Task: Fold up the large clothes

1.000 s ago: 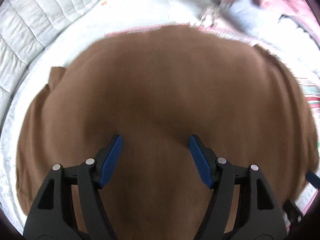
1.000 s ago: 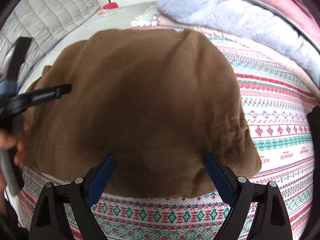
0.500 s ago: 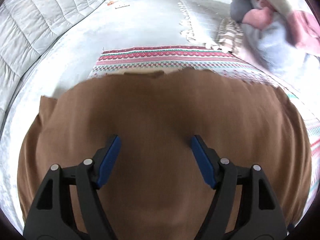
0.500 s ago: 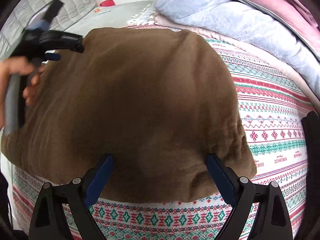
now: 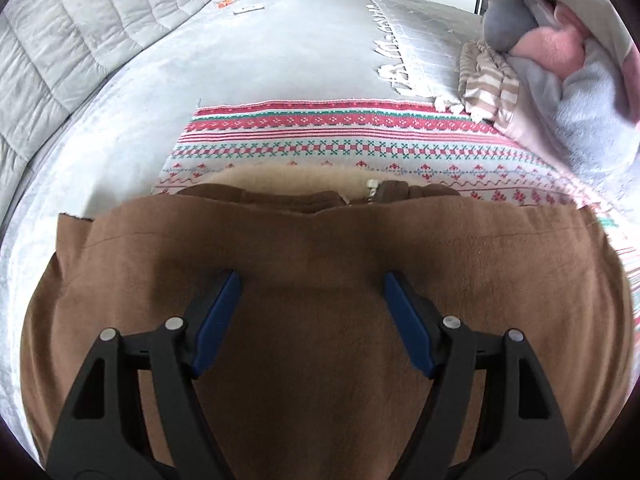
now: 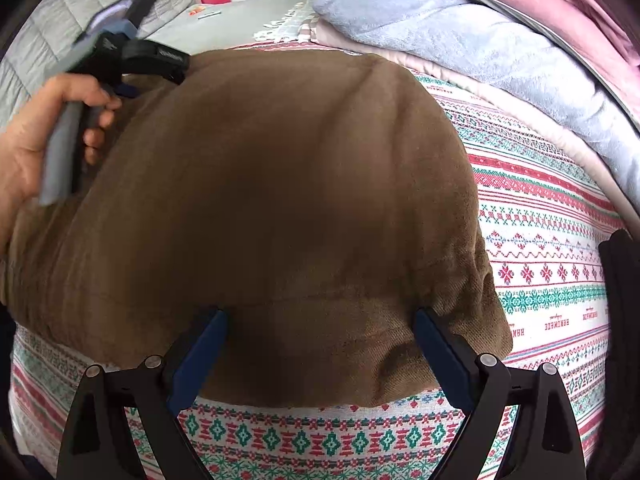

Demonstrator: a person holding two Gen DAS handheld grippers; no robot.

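Observation:
A large brown fleece garment (image 5: 320,248) lies folded on a patterned blanket (image 5: 320,136) on the bed. It fills the middle of the right wrist view (image 6: 280,184). Its cream lining and a zipper end (image 5: 372,194) show at the far edge. My left gripper (image 5: 312,292) is open, just above the garment's left part, holding nothing. My right gripper (image 6: 320,328) is open over the garment's near hem, holding nothing. The left gripper and the hand that holds it also show in the right wrist view (image 6: 132,60) at the garment's far left.
A pile of folded blankets, light blue and pink (image 6: 460,48), lies at the right. A grey quilted headboard (image 5: 80,40) runs along the left. A fringed white throw (image 5: 408,40) and a striped cloth (image 5: 488,76) lie beyond the patterned blanket. Small items (image 5: 248,9) sit at the far end.
The left gripper has drawn back and lifted, so more of the bed and the garment's far edge with its cream lining now show. The right gripper has stayed nearly still.

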